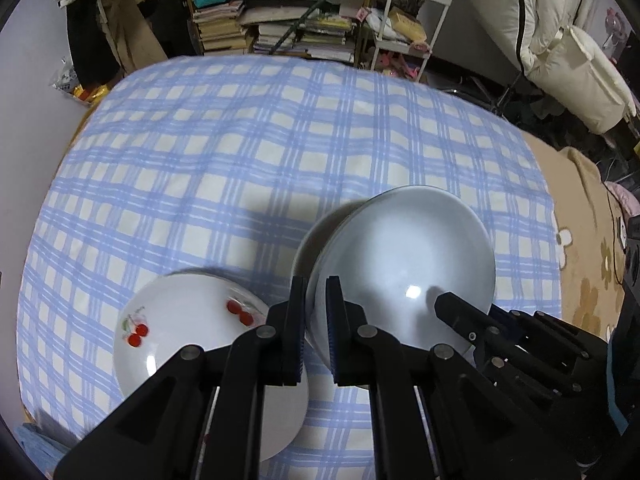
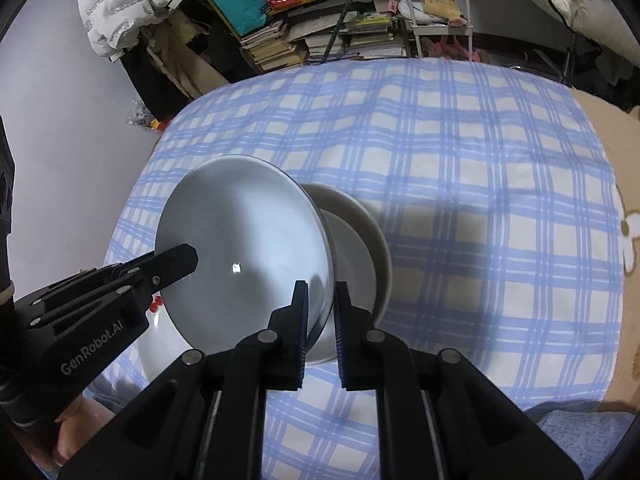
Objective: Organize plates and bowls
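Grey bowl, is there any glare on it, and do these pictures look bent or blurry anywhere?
Left wrist view: a small bright glint sits on the grey bowl, and the cherry plate looks smeared; the checked cloth bulges from fisheye. Right wrist view: the same glint, and a dark shadow on the cloth.

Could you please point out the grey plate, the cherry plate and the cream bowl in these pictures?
grey plate [image 1: 404, 252]: left wrist view, on its glossy inner face.
cherry plate [image 1: 180, 320]: left wrist view, on its white centre.
cream bowl [image 2: 360, 248]: right wrist view, on its inner wall.
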`<state>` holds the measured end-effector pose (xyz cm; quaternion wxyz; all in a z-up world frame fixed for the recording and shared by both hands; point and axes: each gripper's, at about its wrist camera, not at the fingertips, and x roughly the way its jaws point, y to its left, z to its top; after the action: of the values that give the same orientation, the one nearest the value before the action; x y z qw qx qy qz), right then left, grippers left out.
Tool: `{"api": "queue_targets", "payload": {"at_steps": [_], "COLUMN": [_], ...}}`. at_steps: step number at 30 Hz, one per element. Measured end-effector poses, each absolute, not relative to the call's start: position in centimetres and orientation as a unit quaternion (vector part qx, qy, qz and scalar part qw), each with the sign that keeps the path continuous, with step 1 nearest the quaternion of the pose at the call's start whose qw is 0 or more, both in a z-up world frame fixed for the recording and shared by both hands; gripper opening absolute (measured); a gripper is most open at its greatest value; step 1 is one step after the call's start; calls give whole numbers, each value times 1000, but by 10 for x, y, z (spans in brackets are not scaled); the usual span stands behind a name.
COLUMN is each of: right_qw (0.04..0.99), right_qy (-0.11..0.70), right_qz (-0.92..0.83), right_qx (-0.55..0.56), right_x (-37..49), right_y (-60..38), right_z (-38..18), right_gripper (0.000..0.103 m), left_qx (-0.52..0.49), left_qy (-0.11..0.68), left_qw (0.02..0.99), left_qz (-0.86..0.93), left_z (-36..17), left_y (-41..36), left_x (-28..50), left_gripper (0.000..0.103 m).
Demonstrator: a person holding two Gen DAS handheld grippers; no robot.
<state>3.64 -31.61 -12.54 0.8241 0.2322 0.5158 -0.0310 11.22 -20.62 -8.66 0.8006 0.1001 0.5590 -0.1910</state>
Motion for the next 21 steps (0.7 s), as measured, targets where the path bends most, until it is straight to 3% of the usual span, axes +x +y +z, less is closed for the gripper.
{"api": "queue_targets", "payload": {"at_steps": [21], "right_qw": [836], "right_qy": [509], "right_qz": [-32], "right_qx": [200], "right_x": [37], "right_y": [-314], "right_z": [-146], "right_gripper": [14], "left_qx": [125], "left_qy": [577], "left_qw": [788], "left_qz": [-173], "left_z": [-122], "left_y": [-210], "left_x": [111], "left_gripper": [9]}}
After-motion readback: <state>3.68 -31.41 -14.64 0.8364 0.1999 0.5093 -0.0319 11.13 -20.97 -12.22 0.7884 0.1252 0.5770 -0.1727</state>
